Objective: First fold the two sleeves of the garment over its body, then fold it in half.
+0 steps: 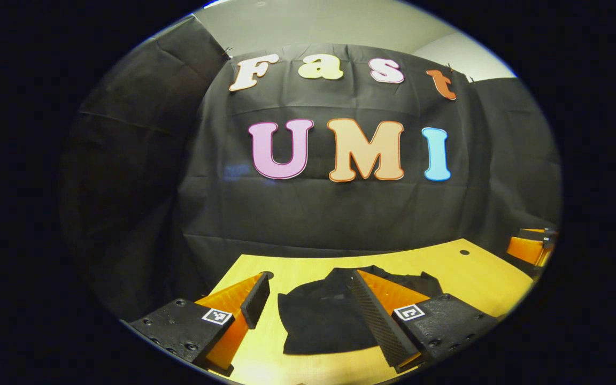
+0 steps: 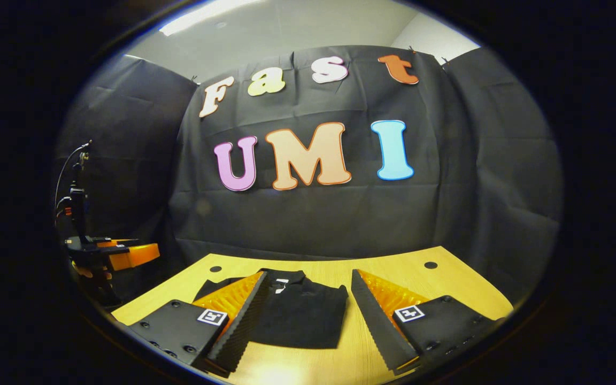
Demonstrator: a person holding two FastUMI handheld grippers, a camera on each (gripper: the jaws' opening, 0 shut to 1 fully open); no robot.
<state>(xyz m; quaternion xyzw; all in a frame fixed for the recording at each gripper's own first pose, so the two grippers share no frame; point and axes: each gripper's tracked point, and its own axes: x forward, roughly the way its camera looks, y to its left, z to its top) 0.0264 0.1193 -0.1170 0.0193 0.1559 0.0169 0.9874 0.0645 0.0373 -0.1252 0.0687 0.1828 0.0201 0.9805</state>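
Dim booth, sharp focus; overhead ceiling light strip (image 2: 206, 13) glares, pale sheen on yellow wooden tabletop (image 2: 281, 371) near edge; strong fisheye bending at rims.

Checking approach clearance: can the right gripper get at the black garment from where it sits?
Probably yes. The right gripper is open, the black garment lies flat on the wooden table straight ahead between its fingers, and nothing stands between.

Bare counter (image 2: 393, 267) lies beyond and to the right of the folded garment (image 2: 297, 315). Booth wall (image 2: 313, 224) closes the counter's far edge; a stand (image 2: 78, 214) rises at its left.
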